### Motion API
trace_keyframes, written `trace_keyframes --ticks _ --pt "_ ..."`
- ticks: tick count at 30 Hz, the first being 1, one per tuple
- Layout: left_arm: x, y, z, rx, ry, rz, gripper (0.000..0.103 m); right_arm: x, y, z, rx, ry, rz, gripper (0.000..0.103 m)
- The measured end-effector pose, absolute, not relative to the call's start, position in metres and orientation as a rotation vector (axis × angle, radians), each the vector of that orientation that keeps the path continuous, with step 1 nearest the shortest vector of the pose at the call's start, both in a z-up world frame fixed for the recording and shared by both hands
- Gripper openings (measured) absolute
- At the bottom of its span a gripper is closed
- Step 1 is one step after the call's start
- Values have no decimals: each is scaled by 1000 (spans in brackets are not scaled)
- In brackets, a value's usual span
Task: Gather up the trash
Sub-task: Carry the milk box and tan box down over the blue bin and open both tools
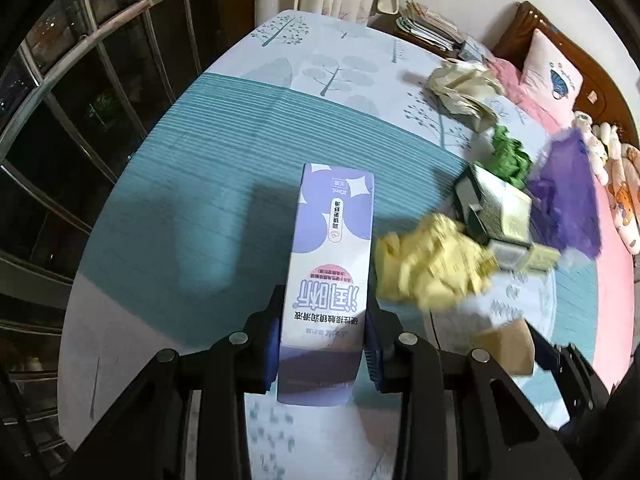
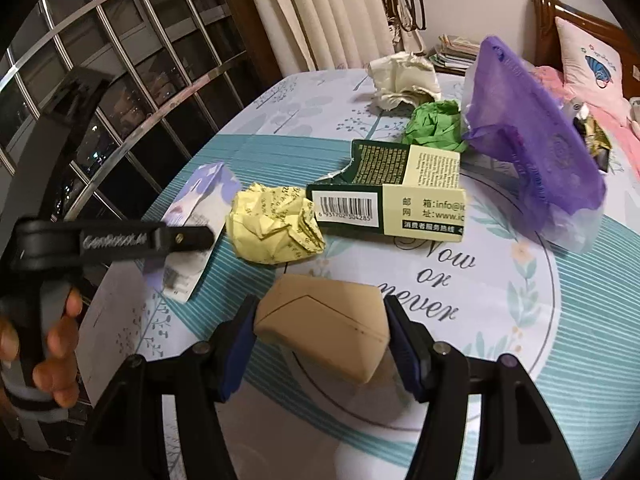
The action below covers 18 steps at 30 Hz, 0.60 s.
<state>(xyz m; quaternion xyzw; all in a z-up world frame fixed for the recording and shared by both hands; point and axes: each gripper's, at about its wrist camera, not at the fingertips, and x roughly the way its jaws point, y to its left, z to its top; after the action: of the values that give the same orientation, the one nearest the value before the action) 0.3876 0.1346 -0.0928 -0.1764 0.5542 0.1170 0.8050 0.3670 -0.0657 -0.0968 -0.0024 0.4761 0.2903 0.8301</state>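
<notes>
Two claws, both gripping: my left gripper (image 1: 324,344) is clamped on the purple-and-white carton (image 1: 330,264) lying on the bedsheet (image 1: 192,184). Right of it sit the yellow paper ball (image 2: 276,228), the torn green box (image 2: 400,196) and the purple bag (image 2: 532,140). My right gripper (image 2: 320,344) clenches the tan box (image 2: 324,332).

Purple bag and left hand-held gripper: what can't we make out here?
- Purple bag: contents not visible in either view; its film hides them.
- Left hand-held gripper: lower end of the white-and-purple box hidden behind its fingers.
- Yellow paper ball: motion-blurred in left wrist view.
</notes>
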Motion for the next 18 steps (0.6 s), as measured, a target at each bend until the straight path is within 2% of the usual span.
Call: trace_keyframes --ticks 9,18 --pt "316 112 -50 -337 1143 155 33 315 -71 -60 14 947 570 62" --pt "210 113 -4 -293 1101 60 33 219 -71 -21 72 907 489 62"
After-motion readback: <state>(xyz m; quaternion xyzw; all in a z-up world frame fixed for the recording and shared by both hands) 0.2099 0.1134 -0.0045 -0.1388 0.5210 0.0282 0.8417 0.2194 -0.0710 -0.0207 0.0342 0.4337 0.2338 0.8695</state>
